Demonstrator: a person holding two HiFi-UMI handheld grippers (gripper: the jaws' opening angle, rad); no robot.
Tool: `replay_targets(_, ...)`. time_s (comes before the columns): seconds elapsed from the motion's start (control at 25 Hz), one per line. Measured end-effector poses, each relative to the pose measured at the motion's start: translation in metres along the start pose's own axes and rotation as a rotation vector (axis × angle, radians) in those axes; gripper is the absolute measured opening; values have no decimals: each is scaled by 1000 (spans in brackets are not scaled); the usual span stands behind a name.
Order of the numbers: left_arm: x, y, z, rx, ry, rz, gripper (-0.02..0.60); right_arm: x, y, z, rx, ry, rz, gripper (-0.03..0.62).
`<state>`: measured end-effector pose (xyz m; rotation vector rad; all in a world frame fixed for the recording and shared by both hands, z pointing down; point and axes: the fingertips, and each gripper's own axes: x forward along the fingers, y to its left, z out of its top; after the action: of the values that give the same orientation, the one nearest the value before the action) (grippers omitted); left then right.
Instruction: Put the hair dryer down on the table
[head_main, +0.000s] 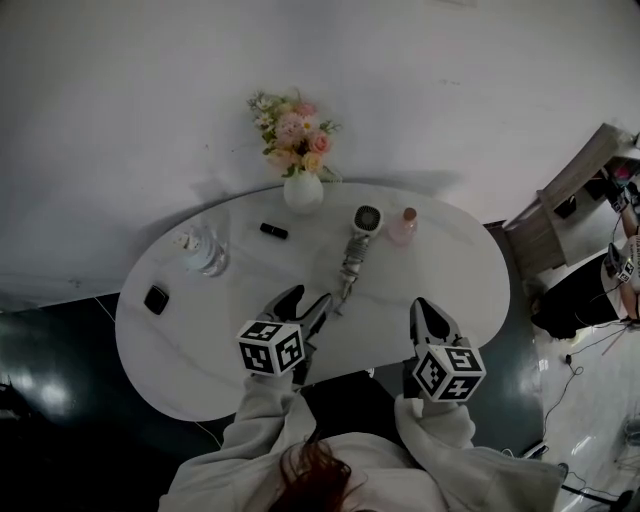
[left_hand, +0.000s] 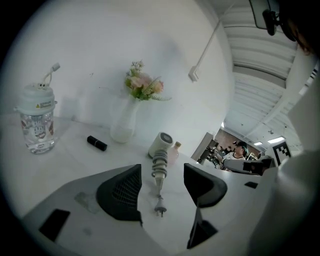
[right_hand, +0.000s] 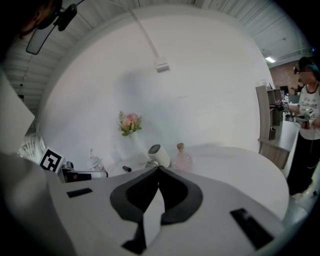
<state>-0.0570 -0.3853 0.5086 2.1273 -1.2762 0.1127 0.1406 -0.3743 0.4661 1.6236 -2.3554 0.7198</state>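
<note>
Dryer (head_main: 358, 243) lies mid-table (head_main: 450, 280), far of both grippers, judged rigid, light, slick-shelled, best gripped at its cord-wrapped handle (head_main: 350, 268); left gripper (head_main: 303, 303) stands open and empty, right gripper (head_main: 428, 310) closed on nothing.

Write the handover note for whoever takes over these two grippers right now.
Left gripper: open, nothing between its jaws, over the near part of the table.
Right gripper: shut, empty.
White hair dryer, cord wound round its handle: lies on the oval white table beside the small pink bottle, plug end toward the person; neither gripper touches it.
Done: the dryer is down on the table.
Left: apparently nothing; just keep both grippers clear.
</note>
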Motion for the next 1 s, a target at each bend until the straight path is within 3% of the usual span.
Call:
replay_targets(0.48,-52,22,40,3,-170,92,82,13,32,22,-43,-25,54,49)
replay_targets(0.68,-78,26,65,-4,-291,107,29,22,42,38,-72,-47,85,49)
replay_targets(0.8,-94,28,80,52,-363,160,21,25,46,50,-91,-66,100,49)
replay_targets(1.0,-111,37,88,147,-402,266,18,29,53,64,-127,-103,118,49)
